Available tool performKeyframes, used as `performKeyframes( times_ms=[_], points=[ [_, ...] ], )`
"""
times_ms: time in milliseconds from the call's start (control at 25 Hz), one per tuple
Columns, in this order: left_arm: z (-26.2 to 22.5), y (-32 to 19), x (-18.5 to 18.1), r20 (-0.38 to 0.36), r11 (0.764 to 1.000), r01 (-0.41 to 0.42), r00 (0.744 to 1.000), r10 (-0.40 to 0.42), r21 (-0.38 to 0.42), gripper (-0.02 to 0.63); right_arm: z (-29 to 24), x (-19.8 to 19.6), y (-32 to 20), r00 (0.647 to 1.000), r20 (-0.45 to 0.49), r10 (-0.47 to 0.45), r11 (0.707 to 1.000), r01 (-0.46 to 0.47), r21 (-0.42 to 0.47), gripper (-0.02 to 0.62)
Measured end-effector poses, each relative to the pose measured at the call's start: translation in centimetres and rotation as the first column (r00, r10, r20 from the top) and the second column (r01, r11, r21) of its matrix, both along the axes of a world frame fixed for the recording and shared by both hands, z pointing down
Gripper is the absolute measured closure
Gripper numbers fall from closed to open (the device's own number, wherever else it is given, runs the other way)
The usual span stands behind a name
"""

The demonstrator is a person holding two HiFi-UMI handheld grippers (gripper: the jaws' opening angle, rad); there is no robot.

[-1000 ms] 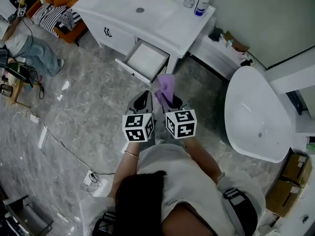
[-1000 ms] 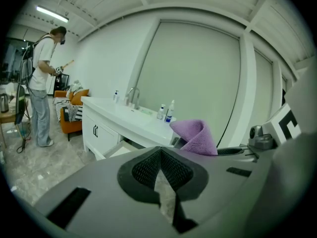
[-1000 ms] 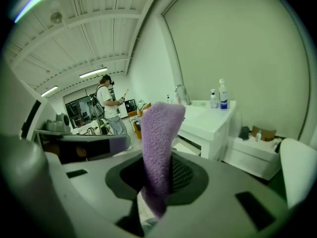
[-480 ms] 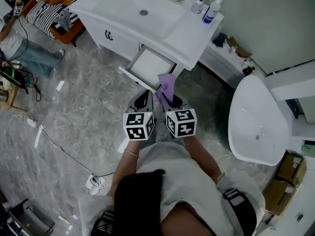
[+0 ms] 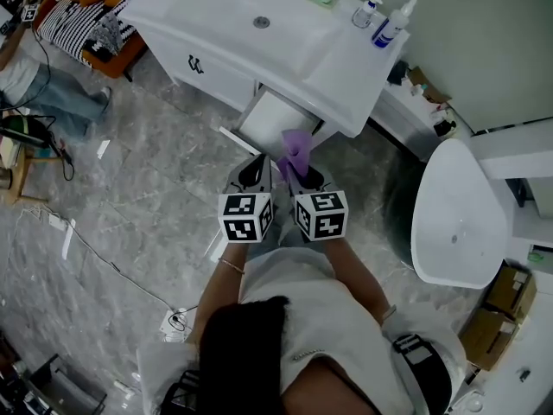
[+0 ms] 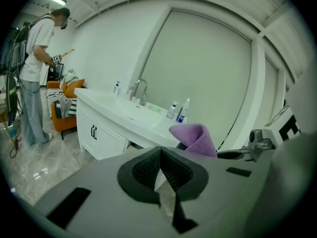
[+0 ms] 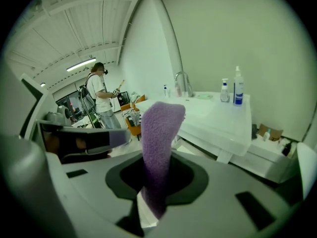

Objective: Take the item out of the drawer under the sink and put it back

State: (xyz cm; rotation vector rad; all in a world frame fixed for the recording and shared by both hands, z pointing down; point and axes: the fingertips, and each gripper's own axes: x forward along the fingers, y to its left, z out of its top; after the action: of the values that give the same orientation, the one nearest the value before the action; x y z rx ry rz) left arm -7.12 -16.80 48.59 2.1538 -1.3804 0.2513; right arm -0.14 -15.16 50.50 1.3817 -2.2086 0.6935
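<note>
- purple cloth [image 5: 295, 149] was out of the drawer [image 5: 270, 118], so the take-out half looked done
- the put-back half looked left: cloth not yet in the drawer, and it would need letting go once inside
- drawer stood pulled open under the sink counter [image 5: 216, 20], at 12 o'clock from both grippers in the head view; the white inside that showed looked bare
- cloth sat in the air just short of the drawer's front edge, near it but not over the tray as far as i could tell
- right gripper [image 5: 298, 174]: jaws clenched on the cloth, only part way closed because the fabric filled the gap
- right gripper view showed the cloth [image 7: 159, 133] rising from between the jaws toward 12 o'clock, top end folded over, lower end pinched at the right gripper [image 7: 154, 185]
- left gripper [image 5: 257, 168]: jaws pressed together at the tips, nothing between them, touching nothing
- left gripper view had the left gripper [image 6: 160, 155] empty, with the cloth [image 6: 195, 138] at its 1 o'clock, well clear of its jaws
- the two grippers were side by side, both pointed at the drawer
- two bottles [image 5: 387, 20] stood on the counter at 1 o'clock, not involved
- my guess for the next move: carry the cloth forward over the tray, lower it, then free the jaws
</note>
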Motion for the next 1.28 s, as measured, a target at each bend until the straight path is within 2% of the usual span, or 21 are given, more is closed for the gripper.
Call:
performKeyframes(
  times_ms=[440,720,920,1120,1280],
  points=[
    [3.6,-4.3,-1.3,0.034,0.997,0.015,0.999,-0.013,-0.070,0.603,1.9,-1.8,-5.2,0.999,-0.027,-0.026,1.000,0.026,-0.009,0.506],
    [6.4,-7.2,-0.1,0.039,0.991,0.026,0.999,-0.021,-0.129,0.603,5.2,-1.2,-7.9,0.997,-0.050,-0.050,0.995,0.046,-0.093,0.506],
    [8.6,-8.9,0.2,0.043,0.987,0.045,0.998,-0.039,-0.152,0.603,7.9,-1.4,-10.0,0.998,-0.047,-0.032,0.991,0.026,-0.132,0.506],
    [12.5,-10.4,0.2,0.070,0.979,0.060,0.996,-0.047,-0.197,0.603,12.3,-0.8,-11.3,0.998,-0.054,-0.035,0.980,0.024,-0.199,0.506],
    [16.6,-10.7,0.0,0.042,0.962,0.078,0.997,-0.070,-0.262,0.603,16.1,-0.7,-12.0,0.998,-0.060,-0.024,0.969,0.009,-0.246,0.506]
  ],
)
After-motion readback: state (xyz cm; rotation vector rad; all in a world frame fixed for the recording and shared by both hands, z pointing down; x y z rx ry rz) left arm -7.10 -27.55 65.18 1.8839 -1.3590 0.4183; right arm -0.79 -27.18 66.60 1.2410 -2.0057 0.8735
